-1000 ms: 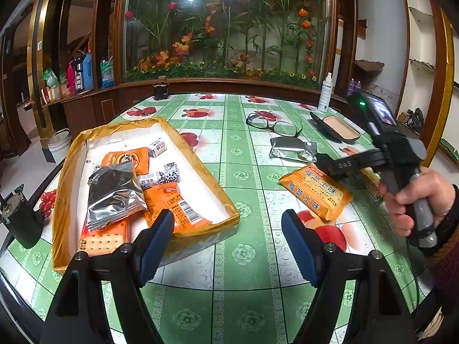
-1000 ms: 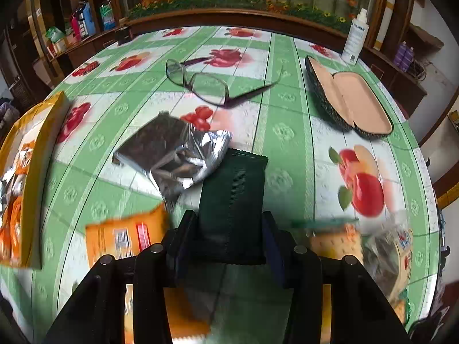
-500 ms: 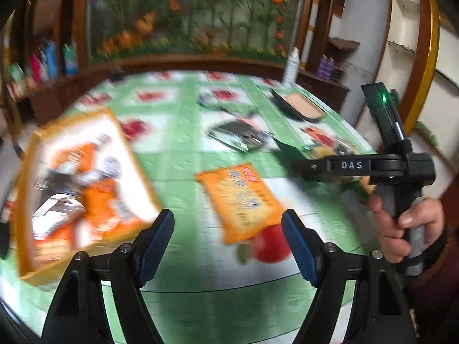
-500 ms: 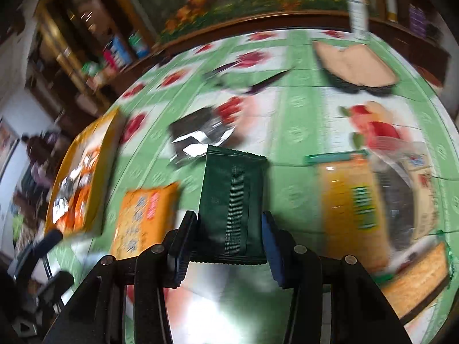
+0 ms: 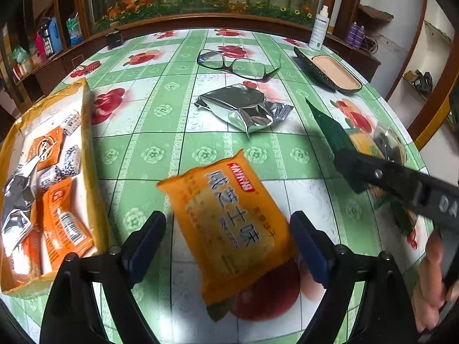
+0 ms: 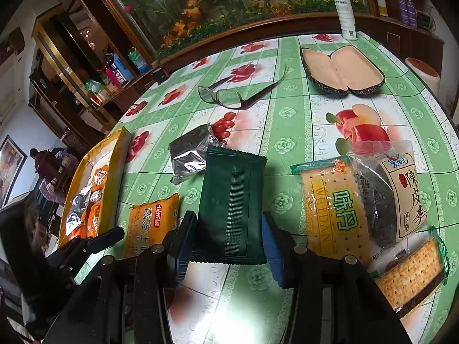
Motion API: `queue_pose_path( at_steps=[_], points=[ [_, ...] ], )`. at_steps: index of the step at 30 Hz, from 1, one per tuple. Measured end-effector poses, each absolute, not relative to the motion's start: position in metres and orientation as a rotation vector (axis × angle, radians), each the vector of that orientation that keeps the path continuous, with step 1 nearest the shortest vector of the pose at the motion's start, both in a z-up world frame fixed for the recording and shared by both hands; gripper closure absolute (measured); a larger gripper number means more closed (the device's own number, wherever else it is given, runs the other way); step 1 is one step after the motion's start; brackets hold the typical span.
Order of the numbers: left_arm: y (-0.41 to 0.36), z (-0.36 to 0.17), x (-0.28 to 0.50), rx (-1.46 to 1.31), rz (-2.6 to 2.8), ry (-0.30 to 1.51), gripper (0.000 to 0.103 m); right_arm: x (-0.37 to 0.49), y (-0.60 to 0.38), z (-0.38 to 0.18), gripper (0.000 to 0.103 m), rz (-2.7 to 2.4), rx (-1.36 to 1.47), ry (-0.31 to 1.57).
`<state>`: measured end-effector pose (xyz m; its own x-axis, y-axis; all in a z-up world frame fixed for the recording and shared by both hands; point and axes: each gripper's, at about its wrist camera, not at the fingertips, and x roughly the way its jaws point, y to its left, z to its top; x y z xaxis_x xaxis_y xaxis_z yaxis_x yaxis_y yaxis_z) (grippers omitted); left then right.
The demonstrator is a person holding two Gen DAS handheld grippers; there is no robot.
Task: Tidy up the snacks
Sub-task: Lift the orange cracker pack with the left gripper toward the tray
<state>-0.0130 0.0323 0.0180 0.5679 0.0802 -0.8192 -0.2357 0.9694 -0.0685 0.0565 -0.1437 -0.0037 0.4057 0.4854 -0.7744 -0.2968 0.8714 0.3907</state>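
My left gripper (image 5: 228,246) is open, its fingers on either side of an orange snack packet (image 5: 229,223) lying on the table; the packet also shows in the right wrist view (image 6: 152,226). My right gripper (image 6: 226,243) is shut on a dark green packet (image 6: 232,209) and holds it above the table; it shows at the right of the left wrist view (image 5: 332,132). A yellow-rimmed box (image 5: 86,132) at the left holds several snacks. A silver foil packet (image 5: 243,109) lies mid-table.
Glasses (image 5: 235,66) and an open glasses case (image 5: 330,71) lie at the back, with a spray bottle (image 5: 318,28) behind. Cracker and plum packets (image 6: 370,203) lie at the right. The round table's edge (image 6: 441,109) curves nearby.
My left gripper has swung from the box to the orange packet, which now lies between its fingers. My right gripper has carried the green packet leftward, still shut on it.
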Motion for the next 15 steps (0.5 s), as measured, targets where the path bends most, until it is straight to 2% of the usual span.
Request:
queue_pose_path(
  at_steps=[2,15],
  points=[
    [0.0352,0.017,-0.0106,-0.186,0.194,0.945,0.012,0.0559,-0.1423,-0.0031,0.054,0.505,0.197,1.041],
    [0.0414,0.0127,-0.0081,-0.258,0.166,0.954,0.012,0.0591,-0.1399,-0.0107,0.054,0.502,0.208,1.08]
  ],
)
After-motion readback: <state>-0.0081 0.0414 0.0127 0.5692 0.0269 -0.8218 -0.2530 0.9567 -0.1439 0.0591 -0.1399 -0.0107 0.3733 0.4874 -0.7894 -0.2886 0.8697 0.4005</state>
